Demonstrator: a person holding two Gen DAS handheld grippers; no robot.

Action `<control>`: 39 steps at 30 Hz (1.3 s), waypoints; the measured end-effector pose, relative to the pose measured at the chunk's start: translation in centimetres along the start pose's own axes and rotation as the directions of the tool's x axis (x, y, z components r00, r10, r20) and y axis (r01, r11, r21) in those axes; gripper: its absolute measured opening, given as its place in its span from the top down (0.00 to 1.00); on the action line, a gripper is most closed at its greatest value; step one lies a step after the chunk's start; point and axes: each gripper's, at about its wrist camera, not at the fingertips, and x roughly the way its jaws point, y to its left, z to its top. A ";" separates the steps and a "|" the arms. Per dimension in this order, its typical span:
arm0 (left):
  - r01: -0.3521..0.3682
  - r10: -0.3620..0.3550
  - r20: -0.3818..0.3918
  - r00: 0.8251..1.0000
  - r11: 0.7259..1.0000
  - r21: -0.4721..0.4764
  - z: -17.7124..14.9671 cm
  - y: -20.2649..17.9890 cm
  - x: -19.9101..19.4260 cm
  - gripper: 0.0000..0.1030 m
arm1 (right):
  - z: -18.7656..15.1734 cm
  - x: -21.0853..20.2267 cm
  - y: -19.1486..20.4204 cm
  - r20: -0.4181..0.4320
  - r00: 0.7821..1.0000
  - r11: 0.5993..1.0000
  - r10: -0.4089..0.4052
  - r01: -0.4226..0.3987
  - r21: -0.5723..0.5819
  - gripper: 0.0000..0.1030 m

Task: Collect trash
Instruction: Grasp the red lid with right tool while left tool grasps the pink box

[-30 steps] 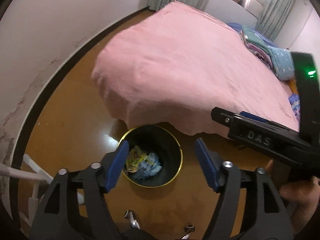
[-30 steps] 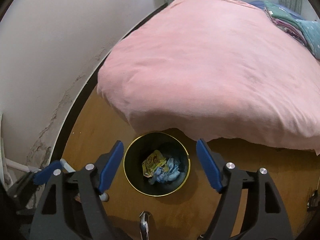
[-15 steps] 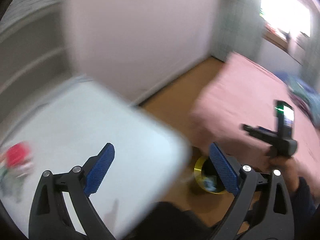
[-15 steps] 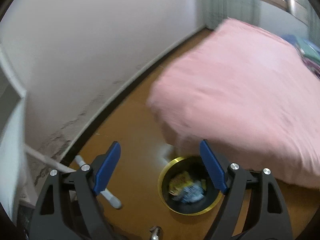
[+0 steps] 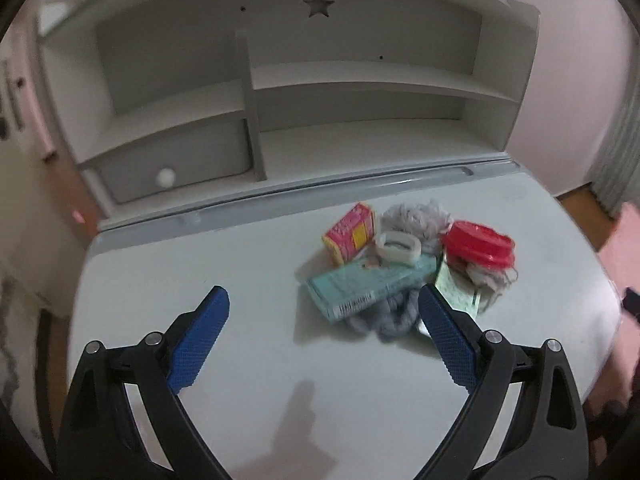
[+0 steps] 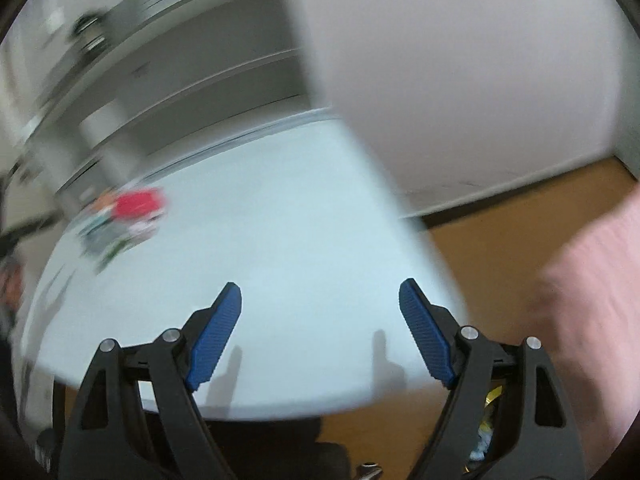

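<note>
A heap of trash lies on the white desk [image 5: 200, 264]: a pink-and-yellow small box [image 5: 350, 232], a teal box [image 5: 364, 290], a red round lid [image 5: 478, 242], a white tape ring [image 5: 398, 246], grey fluffy yarn [image 5: 416, 216] and grey cord [image 5: 390, 318]. My left gripper [image 5: 322, 312] is open and empty above the desk, just short of the heap. My right gripper [image 6: 320, 304] is open and empty over the desk's right part; the heap [image 6: 124, 216] shows blurred far to its left. The trash bin [image 6: 486, 428] is mostly hidden behind the right finger.
A white hutch with shelves [image 5: 360, 80] and a drawer [image 5: 172, 164] stands at the desk's back. The wooden floor [image 6: 500, 240] and the pink bed [image 6: 592, 300] lie to the right of the desk. A white wall [image 6: 460, 60] is behind.
Both grippers have swung up and left from above the bin on the floor to above the desk. The left one now faces the trash heap. Both stay open.
</note>
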 end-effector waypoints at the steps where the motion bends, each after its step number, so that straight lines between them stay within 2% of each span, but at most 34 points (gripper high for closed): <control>1: 0.011 -0.011 -0.003 1.000 1.000 0.009 0.6 0.3 0.7 0.10 | 0.3 0.4 1.5 -0.013 0.999 0.999 0.033 -0.033 -0.035 0.24; 4: 0.012 -0.012 -0.015 1.000 0.999 0.029 2.3 0.5 3.2 0.10 | 1.2 1.8 6.1 -0.065 0.990 0.982 0.127 -0.135 -0.129 0.24; 5: 0.045 -0.044 -0.038 0.998 0.998 0.033 2.9 0.5 4.4 0.11 | 1.6 2.4 7.4 -0.082 0.985 0.976 0.151 -0.162 -0.148 0.24; 8: 0.063 -0.060 -0.060 0.996 0.997 0.048 3.5 0.1 6.6 0.15 | 3.2 4.1 10.3 -0.126 0.967 0.957 0.220 -0.239 -0.166 0.24; 11: 0.051 -0.043 -0.117 0.992 0.997 0.062 3.8 0.3 9.0 0.34 | 4.8 5.5 12.7 -0.166 0.947 0.936 0.276 -0.304 -0.177 0.24; 13: 0.085 -0.078 -0.145 0.986 0.996 0.040 4.0 0.5 10.1 0.50 | 5.9 6.9 14.6 -0.200 0.931 0.924 0.305 -0.340 -0.175 0.24; 14: 0.095 -0.089 -0.154 0.984 0.995 0.031 4.1 0.6 10.4 0.68 | 6.5 7.5 15.1 -0.213 0.927 0.921 0.309 -0.348 -0.178 0.24; 17: 0.122 -0.119 -0.126 0.985 0.992 0.020 3.9 0.8 10.0 0.81 | 7.4 9.0 16.6 -0.238 0.921 0.915 0.308 -0.355 -0.189 0.24; 19: 0.097 -0.094 -0.094 0.991 0.995 0.022 3.9 0.7 8.8 0.82 | 8.9 11.0 17.4 -0.266 0.909 0.919 0.320 -0.366 -0.148 0.24; 22: 0.093 -0.093 -0.053 0.994 0.996 0.006 3.5 0.7 6.7 0.84 | 10.7 13.8 18.6 -0.299 0.889 0.918 0.346 -0.387 -0.087 0.24; 24: 0.077 -0.077 -0.032 0.997 0.997 0.009 3.0 0.7 5.4 0.84 | 11.8 15.8 19.4 -0.322 0.888 0.926 0.329 -0.371 -0.076 0.24; 27: 0.089 -0.089 -0.007 0.996 0.996 0.009 2.4 0.5 3.4 0.84 | 12.7 18.2 20.3 -0.357 0.888 0.938 0.289 -0.337 -0.077 0.23; 28: 0.091 -0.091 -0.005 0.996 0.996 0.008 2.1 0.5 2.8 0.84 | 12.7 18.7 20.4 -0.371 0.883 0.938 0.288 -0.338 -0.075 0.22; 29: 0.093 -0.093 -0.005 0.996 0.996 0.007 1.8 0.6 2.3 0.84 | 12.7 19.5 20.7 -0.401 0.868 0.936 0.294 -0.347 -0.064 0.22; 30: 0.097 -0.097 -0.003 0.995 0.995 0.004 1.6 0.7 1.9 0.84 | 12.7 19.8 20.7 -0.405 0.865 0.938 0.295 -0.344 -0.052 0.22; 31: 0.095 -0.095 0.000 0.995 0.995 0.004 1.5 0.7 1.5 0.84 | 12.8 19.9 20.7 -0.403 0.866 0.939 0.297 -0.342 -0.041 0.24; 35: 0.064 -0.064 0.011 0.998 0.998 0.010 0.9 0.3 0.1 0.84 | 13.1 17.3 21.0 -0.340 0.892 0.939 0.298 -0.338 -0.064 0.26; 37: 0.051 -0.051 0.017 0.999 0.999 0.002 0.8 0.0 -0.8 0.84 | 13.4 16.2 20.6 -0.322 0.892 0.935 0.318 -0.352 -0.051 0.26; 39: 0.057 -0.056 0.024 0.998 0.998 -0.007 1.0 -0.3 -1.8 0.84 | 13.5 14.0 19.7 -0.283 0.901 0.934 0.327 -0.353 -0.044 0.26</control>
